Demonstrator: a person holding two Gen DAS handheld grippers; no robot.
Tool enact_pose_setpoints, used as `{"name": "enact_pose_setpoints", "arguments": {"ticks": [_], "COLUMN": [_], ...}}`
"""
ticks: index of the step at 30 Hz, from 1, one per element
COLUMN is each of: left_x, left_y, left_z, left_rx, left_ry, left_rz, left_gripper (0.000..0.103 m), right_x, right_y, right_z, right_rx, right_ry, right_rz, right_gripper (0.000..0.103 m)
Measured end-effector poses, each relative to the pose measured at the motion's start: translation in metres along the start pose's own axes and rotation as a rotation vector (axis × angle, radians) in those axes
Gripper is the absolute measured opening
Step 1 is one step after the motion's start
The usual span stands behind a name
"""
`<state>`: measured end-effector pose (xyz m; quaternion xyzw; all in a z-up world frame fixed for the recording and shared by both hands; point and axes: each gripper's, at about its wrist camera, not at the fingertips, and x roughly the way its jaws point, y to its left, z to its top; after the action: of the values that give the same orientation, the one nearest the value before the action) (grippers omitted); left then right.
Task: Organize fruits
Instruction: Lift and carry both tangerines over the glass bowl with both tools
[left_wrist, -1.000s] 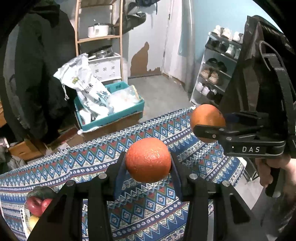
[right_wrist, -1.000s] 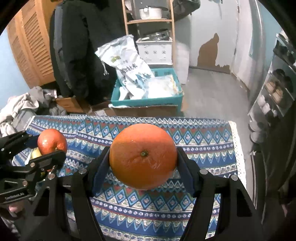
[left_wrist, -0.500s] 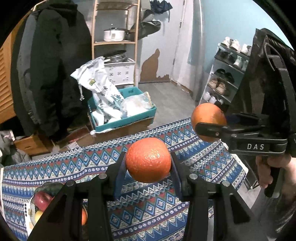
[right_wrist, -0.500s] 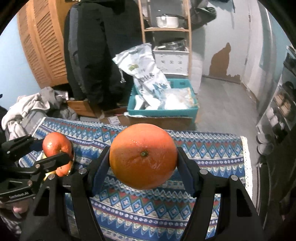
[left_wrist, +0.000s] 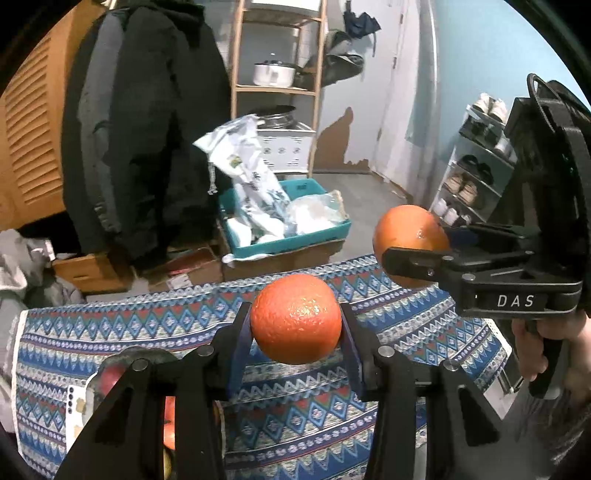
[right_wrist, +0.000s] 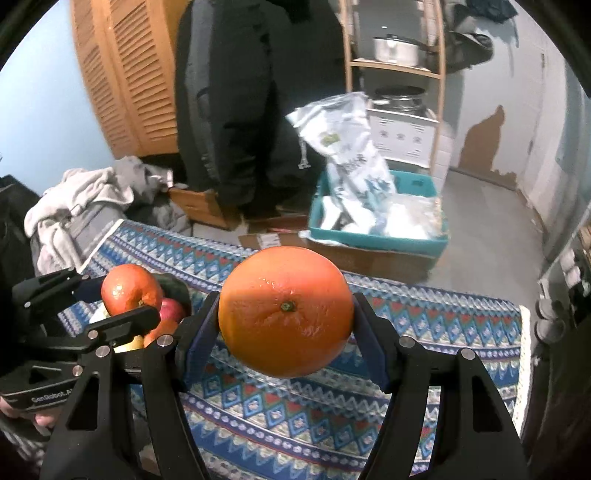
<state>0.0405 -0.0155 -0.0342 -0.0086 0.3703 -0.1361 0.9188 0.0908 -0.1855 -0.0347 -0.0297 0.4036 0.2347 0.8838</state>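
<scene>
A small orange (left_wrist: 295, 319) sits clamped between the pads of the left gripper (left_wrist: 295, 325), held above the patterned cloth (left_wrist: 280, 424). The right gripper (right_wrist: 286, 314) grips a larger orange (right_wrist: 286, 312) the same way. Just left of and below the left gripper, a bowl of fruit (right_wrist: 170, 310) rests on the cloth.

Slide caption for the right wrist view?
Right tongs clamp a large orange above the patterned tablecloth; left tongs hold a smaller one.

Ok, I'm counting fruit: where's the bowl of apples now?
In the right wrist view the fruit bowl sits at left on the patterned tablecloth, just behind the left gripper holding its orange.
</scene>
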Motion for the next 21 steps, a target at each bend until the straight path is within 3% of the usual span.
{"name": "enact_pose_setpoints", "arguments": {"ticks": [21], "left_x": [-0.017], "left_y": [0.119], "left_z": [-0.049], "left_rx": [-0.199], "left_ry": [0.048], "left_rz": [0.160], "left_gripper": [0.045], "right_x": [0.070], "right_y": [0.106], "right_z": [0.033], "right_rx": [-0.131], "right_ry": [0.075], "right_rz": [0.167], "right_gripper": [0.069]}}
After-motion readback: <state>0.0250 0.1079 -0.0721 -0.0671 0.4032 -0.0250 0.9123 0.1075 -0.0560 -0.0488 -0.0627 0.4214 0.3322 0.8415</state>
